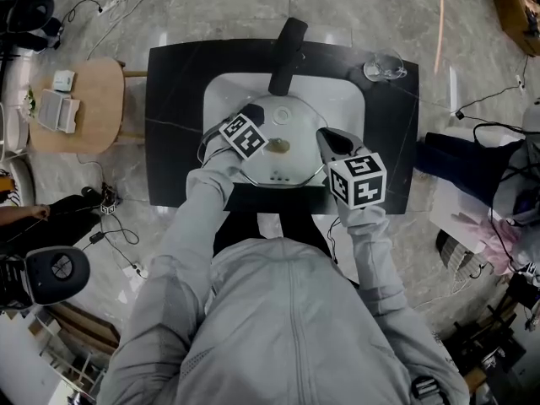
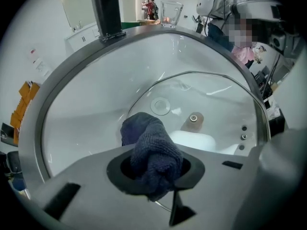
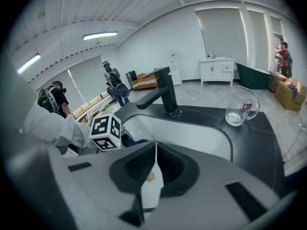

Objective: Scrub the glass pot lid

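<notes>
Your left claw (image 2: 156, 171) is closed on a dark blue cloth (image 2: 151, 145). The cloth is bunched between the jaws and pokes out in front of them. Straight ahead of that claw is the glass pot lid (image 2: 211, 109). Its tan knob (image 2: 193, 121) sits just past the cloth and a little to the right. The cloth's free end reaches the lid's near rim, but you cannot tell whether it presses on the glass.

Your right claw (image 3: 152, 169) is clamped on the lid's edge. In the right gripper view the lid (image 3: 152, 190) shows edge-on as a thin pale sheet running between the closed jaws, with the knob just behind them. From the head view, the lid (image 1: 283, 154) lies between your two claws, inside the white sink (image 1: 228, 87). The left claw (image 1: 268, 142) is at its left side and the right claw (image 1: 333, 142) is at its right rim.

Beyond both claws the black faucet (image 1: 287, 53) rises from the far side of the sink. Farther off, ahead of your right claw and to its right, a clear glass jug (image 3: 242, 107) stands on the dark table (image 1: 173, 116), well apart from the lid.
</notes>
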The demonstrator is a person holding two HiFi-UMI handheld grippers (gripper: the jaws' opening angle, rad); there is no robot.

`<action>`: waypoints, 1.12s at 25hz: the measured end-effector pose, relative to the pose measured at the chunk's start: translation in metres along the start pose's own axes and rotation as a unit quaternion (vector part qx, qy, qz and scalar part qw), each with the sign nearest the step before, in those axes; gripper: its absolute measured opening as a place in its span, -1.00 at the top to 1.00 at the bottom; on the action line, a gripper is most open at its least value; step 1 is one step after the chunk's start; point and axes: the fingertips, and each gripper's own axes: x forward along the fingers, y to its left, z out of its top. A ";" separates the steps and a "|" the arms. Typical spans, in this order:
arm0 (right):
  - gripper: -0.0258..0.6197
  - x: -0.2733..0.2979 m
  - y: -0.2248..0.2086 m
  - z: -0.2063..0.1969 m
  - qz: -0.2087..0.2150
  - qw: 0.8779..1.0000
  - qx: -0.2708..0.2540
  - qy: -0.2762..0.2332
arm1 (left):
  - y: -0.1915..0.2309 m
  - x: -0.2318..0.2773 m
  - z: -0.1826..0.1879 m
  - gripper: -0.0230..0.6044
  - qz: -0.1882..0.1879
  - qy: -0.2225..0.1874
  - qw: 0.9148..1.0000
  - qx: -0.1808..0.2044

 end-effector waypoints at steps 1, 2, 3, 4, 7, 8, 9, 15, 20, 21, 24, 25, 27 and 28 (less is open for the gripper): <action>0.83 -0.001 0.000 0.000 0.000 1.000 0.000 -0.001 | -0.002 0.000 0.000 0.65 -0.006 -0.003 1.000 -0.007; 0.83 -0.001 -0.001 0.001 0.000 1.000 0.000 -0.001 | -0.004 0.000 0.000 0.65 -0.009 -0.005 1.000 -0.011; 0.83 -0.001 -0.001 0.001 0.000 1.000 0.001 -0.002 | -0.005 0.001 0.000 0.64 -0.009 -0.006 1.000 -0.013; 0.83 -0.002 -0.002 0.001 -0.001 1.000 0.002 -0.002 | -0.006 0.002 0.000 0.65 -0.010 -0.006 1.000 -0.013; 0.83 -0.004 -0.005 0.000 -0.002 1.000 0.005 -0.003 | -0.010 0.004 0.003 0.65 -0.016 -0.008 1.000 -0.019; 0.83 -0.005 -0.007 -0.002 -0.002 1.000 0.006 -0.003 | -0.012 0.005 0.005 0.65 -0.020 -0.010 0.999 -0.023; 0.83 -0.005 -0.008 -0.003 -0.002 1.000 0.008 -0.002 | -0.014 0.005 0.007 0.65 -0.025 -0.014 0.999 -0.029; 0.83 -0.010 -0.015 -0.012 -0.001 1.000 0.012 0.003 | -0.033 0.005 0.026 0.65 -0.055 -0.038 0.996 -0.057; 0.83 -0.011 -0.023 -0.020 -0.001 1.000 0.015 0.007 | -0.052 0.014 0.045 0.65 -0.071 -0.054 0.995 -0.054; 0.83 -0.011 -0.025 -0.021 -0.001 1.000 0.015 0.008 | -0.056 0.015 0.049 0.65 -0.076 -0.056 0.994 -0.054; 0.83 -0.012 -0.030 -0.023 -0.001 1.000 0.015 0.011 | -0.067 0.017 0.061 0.65 -0.089 -0.062 0.992 -0.057; 0.83 -0.012 -0.031 -0.024 -0.001 1.000 0.015 0.011 | -0.070 0.018 0.065 0.65 -0.090 -0.064 0.992 -0.058; 0.83 -0.013 -0.034 -0.025 0.001 1.000 0.014 0.012 | -0.070 0.016 0.072 0.65 -0.083 -0.064 0.993 -0.056; 0.83 -0.013 -0.036 -0.026 0.002 1.000 0.014 0.013 | -0.069 0.014 0.075 0.65 -0.078 -0.063 0.994 -0.054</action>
